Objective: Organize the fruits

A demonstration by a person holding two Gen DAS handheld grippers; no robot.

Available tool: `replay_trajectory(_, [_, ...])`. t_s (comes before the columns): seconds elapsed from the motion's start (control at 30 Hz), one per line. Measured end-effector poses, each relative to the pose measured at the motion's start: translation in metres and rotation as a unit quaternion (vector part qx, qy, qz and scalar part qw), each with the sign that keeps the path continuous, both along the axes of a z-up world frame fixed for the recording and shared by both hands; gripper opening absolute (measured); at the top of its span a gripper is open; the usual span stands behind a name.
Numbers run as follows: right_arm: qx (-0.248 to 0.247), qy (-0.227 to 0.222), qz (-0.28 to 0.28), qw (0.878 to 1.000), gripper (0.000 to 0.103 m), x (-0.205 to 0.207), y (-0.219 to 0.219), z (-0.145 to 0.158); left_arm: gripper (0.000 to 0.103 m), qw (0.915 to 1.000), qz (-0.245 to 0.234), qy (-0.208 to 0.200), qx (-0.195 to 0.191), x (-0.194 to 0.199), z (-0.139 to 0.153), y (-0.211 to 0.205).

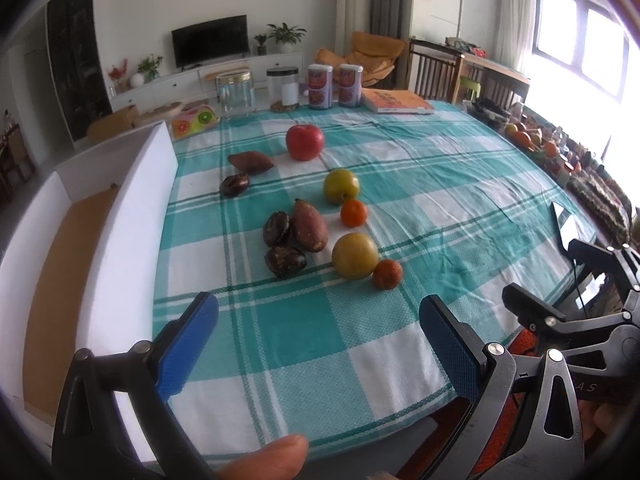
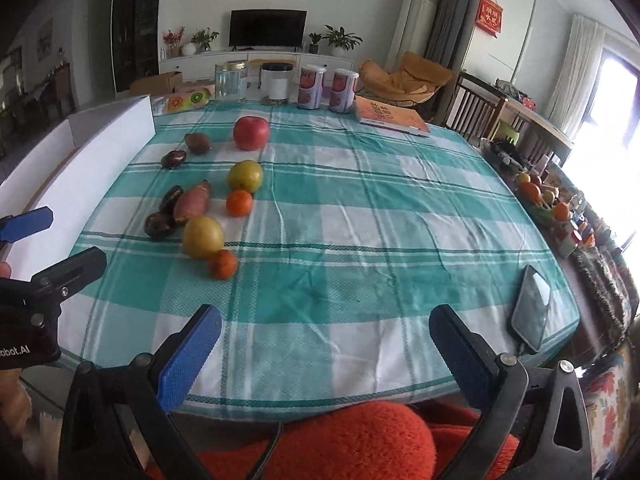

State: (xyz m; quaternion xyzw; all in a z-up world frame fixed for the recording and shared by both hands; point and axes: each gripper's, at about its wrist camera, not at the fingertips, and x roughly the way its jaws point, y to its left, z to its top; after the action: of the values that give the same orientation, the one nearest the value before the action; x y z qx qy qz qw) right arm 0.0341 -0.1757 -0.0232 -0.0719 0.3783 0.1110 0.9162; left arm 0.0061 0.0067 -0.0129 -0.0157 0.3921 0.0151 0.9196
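Fruits lie on a teal checked tablecloth [image 1: 360,328]: a red apple [image 1: 304,142] [image 2: 251,132], two yellow-green fruits [image 1: 355,255] [image 1: 341,186], two small oranges [image 1: 387,274] [image 1: 353,213], a reddish sweet potato [image 1: 309,227] and several dark brown fruits [image 1: 285,261]. A white box [image 1: 132,220] with a brown floor stands at the table's left. My left gripper [image 1: 318,344] is open and empty above the near edge, short of the fruits. My right gripper [image 2: 326,352] is open and empty, right of the fruits; it shows in the left view [image 1: 560,288].
Two glass jars [image 1: 236,94], two cans [image 1: 320,86] and an orange book [image 1: 396,101] stand along the far edge. A phone [image 2: 531,307] lies at the near right corner. A fruit bowl [image 2: 536,196] sits beyond the right edge.
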Motion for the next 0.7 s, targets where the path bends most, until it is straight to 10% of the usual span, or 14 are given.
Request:
replay_trajectory(0.27, [0.097, -0.030, -0.030, 0.994, 0.103, 0.004, -0.004, -0.020, 0.101, 0.9998, 0.014, 0.006, -0.015, -0.001, -0.010, 0.011])
replay_trajectory(0.7, [0.087, -0.036, -0.055, 0.994, 0.103, -0.001, -0.013, -0.023, 0.101, 0.9996, 0.000, 0.024, -0.017, 0.001, -0.021, 0.002])
